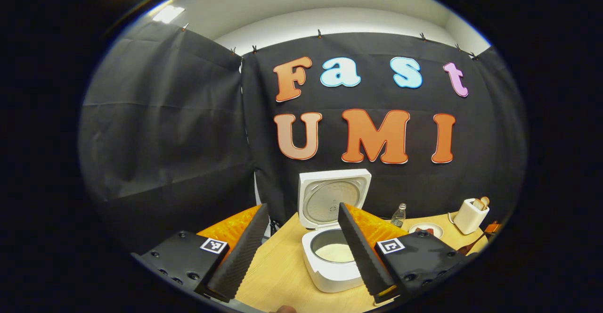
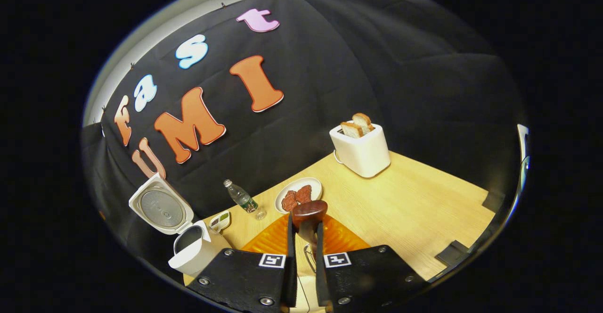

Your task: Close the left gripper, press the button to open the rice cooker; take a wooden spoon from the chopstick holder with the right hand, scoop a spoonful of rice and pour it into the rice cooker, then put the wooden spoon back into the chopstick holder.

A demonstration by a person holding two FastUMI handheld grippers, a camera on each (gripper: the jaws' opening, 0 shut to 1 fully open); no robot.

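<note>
wooden table (image 2: 414,200), open rice cooker (image 1: 332,226)

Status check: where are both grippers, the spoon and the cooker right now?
Left gripper open, hanging in front of the rice cooker, lid up. Right gripper shut on wooden spoon, lifted above the table. Nothing seen in the way.

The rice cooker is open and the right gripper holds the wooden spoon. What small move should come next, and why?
Probably carry the wooden spoon toward the rice supply to scoop. The right gripper is shut on the spoon's handle with its bowl up, and I cannot tell whether it carries rice. The rice cooker stands with its lid up, so the left gripper, open, has finished pressing.
</note>
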